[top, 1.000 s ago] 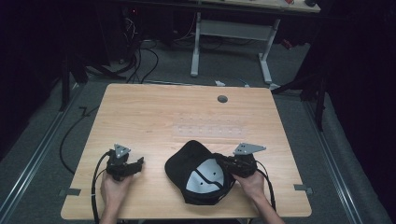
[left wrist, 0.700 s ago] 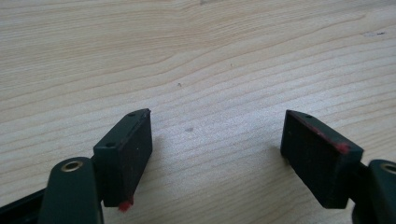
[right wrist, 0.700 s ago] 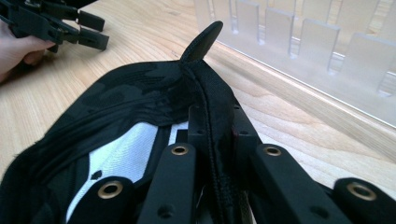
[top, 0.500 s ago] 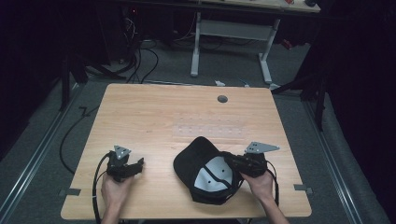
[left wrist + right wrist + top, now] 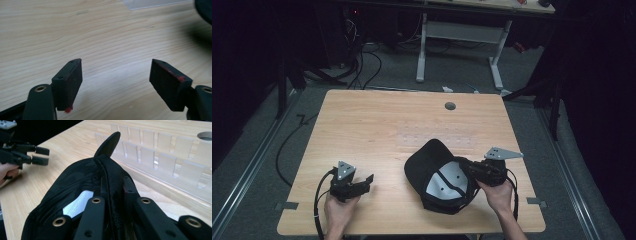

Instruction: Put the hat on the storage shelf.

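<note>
A black cap (image 5: 432, 160) lies upside down at the front right of the wooden table (image 5: 377, 125), its white lining facing up. My right gripper (image 5: 465, 169) comes in from the right and is shut on the cap's rim. In the right gripper view the two jaws (image 5: 113, 195) pinch a black fabric band of the cap (image 5: 75, 182), and a strap tab sticks up beyond them. My left gripper (image 5: 368, 181) is at the front left, open, a short way from the cap. Nothing is between its jaws (image 5: 116, 77), just bare wood.
A clear plastic slotted rack (image 5: 160, 157) lies flat on the table just beyond the cap, faint from above as the rack (image 5: 432, 140). A round cable hole (image 5: 450, 106) sits near the far edge. A grey desk frame (image 5: 462, 35) and cables are on the floor behind.
My right gripper has carried the cap a little to the right and away from the front edge. My left gripper has shifted slightly right toward the cap, jaws unchanged.
</note>
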`<state>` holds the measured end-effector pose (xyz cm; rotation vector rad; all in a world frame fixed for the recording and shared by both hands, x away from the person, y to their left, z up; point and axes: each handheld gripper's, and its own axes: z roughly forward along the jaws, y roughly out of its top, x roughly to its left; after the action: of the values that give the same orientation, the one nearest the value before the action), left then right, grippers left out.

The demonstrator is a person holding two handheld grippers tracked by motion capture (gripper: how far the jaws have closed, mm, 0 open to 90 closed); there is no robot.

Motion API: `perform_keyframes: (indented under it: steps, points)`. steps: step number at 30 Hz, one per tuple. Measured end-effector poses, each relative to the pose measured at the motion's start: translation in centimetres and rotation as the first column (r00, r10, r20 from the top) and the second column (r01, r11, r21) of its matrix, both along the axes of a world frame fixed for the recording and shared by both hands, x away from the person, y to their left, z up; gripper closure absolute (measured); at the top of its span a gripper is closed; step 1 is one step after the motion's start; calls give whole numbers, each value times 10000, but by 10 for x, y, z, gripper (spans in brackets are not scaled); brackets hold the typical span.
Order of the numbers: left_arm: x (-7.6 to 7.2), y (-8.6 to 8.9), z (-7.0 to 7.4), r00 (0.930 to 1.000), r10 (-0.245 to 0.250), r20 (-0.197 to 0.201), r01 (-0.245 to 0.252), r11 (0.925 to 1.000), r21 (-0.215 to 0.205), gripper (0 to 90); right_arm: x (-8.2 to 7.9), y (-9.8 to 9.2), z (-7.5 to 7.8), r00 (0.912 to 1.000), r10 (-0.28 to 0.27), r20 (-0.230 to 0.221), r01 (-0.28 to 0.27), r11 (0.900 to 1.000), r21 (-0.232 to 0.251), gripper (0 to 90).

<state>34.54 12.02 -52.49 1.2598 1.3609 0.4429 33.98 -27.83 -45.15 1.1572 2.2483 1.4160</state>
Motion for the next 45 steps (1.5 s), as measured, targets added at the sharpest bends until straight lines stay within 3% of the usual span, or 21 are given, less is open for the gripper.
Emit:
perform_keyframes:
  steps: [1,2,5,6,8,11,12,13,14,17,18,24,29,41,45]
  points:
    - [0,0,0,10000,0,0,0,10000,0,266,0,0,0,10000,0,0,0,10000,0,832]
    - [-5,-9,3,9991,-392,136,391,9992,71,266,1,-1,3,10000,-25,5,25,10000,88,832]
    - [-9,-18,5,9970,-748,175,745,9970,189,269,1,-2,6,10000,-34,18,34,9998,200,832]
    - [-13,-25,9,9936,-1116,194,1113,9936,188,270,2,-3,9,10000,-60,-4,60,9994,351,832]
    - [-14,-29,10,9918,-1253,239,1249,9920,168,270,2,-4,10,10000,-65,-1,65,9992,399,832]
    - [-20,-39,13,9848,-1707,322,1694,9848,386,267,3,-3,15,9999,-117,-1,117,9989,463,831]
    - [-24,-46,14,9791,-1992,412,1969,9790,537,266,4,-2,16,9999,-124,0,123,9989,455,831]
    - [-24,-46,14,9791,-1992,412,1969,9790,537,264,4,-2,16,9999,-124,0,123,9989,455,831]
    - [-27,-53,15,9742,-2198,522,2162,9741,665,263,5,-2,17,9999,-108,5,108,9987,504,832]
    - [-29,-59,15,9691,-2403,562,2351,9682,858,258,6,0,18,10000,-94,-32,96,9982,598,831]
    - [-31,-64,15,9649,-2564,563,2499,9629,1014,258,6,1,19,10000,-78,-48,81,9980,627,831]
    - [-32,-76,14,9590,-2768,608,2687,9563,1149,249,8,6,21,10000,-9,-59,13,9976,698,831]
    - [-33,-88,16,9514,-2955,871,2818,9490,1417,230,9,11,24,9999,124,-68,-118,9969,781,831]
    - [-37,-93,22,9437,-3064,1244,2891,9470,1399,230,11,18,21,9988,297,-380,-274,9980,576,830]
    - [-38,-93,23,9403,-3131,1335,2909,9428,1626,236,12,18,20,9985,293,-452,-272,9985,471,830]
